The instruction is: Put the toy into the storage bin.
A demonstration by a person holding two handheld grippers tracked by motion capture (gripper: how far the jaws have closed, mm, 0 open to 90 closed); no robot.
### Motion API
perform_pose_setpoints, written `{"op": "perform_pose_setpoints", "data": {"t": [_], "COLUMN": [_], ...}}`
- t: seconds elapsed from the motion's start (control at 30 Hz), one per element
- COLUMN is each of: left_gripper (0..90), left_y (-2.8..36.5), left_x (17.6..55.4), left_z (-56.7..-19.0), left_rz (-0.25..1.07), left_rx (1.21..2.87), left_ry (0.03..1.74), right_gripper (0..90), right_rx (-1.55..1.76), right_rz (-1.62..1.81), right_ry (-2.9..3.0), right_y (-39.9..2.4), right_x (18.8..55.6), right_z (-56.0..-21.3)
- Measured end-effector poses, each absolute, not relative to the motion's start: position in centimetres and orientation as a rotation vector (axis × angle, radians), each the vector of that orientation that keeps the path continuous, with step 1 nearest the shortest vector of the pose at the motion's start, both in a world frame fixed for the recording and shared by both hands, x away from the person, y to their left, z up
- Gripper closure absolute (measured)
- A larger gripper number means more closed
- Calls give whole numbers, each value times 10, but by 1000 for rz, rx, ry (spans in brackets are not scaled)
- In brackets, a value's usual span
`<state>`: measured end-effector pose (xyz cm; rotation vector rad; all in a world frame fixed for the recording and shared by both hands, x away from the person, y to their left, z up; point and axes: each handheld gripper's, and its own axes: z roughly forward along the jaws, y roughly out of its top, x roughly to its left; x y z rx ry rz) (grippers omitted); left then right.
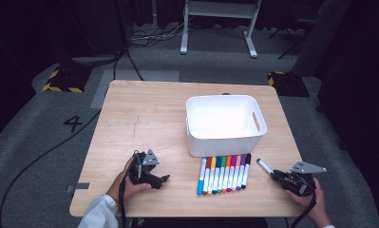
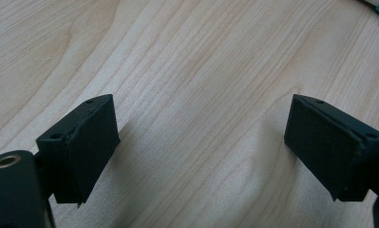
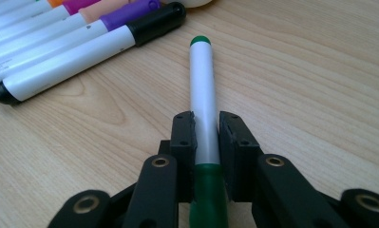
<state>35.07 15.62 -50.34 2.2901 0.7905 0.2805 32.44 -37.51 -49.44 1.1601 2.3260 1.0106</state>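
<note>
Fingers (image 3: 183,137) of right gripper (image 3: 207,135) clamp green marker (image 3: 202,95) right of marker row (image 1: 223,174); left gripper (image 2: 201,142) wide apart over table (image 2: 187,57).

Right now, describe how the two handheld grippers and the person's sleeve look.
Both the left gripper and the right gripper are black, each topped by a grey three-cornered plate and trailing a black cable. Their jaws carry flat, dark rectangular pads, and brass-coloured rivets mark the linkages. The left forearm wears a white sleeve.
</note>
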Motion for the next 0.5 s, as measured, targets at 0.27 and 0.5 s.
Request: {"op": "perform_pose_setpoints", "data": {"t": [0.27, 0.5], "left_gripper": [111, 111], "left_y": [156, 156], "left_x": [351, 351], "left_z": [-503, -503], "left_rz": [279, 280], "left_rx": [2292, 2292], "left_ry": [790, 790], "right_gripper": [774, 774], "right_rx": [1129, 1088], "right_rz": [1050, 1125], "right_ry": [2311, 2247], "right_y": [-378, -388], "right_x": [326, 321], "right_z": [-486, -461]}}
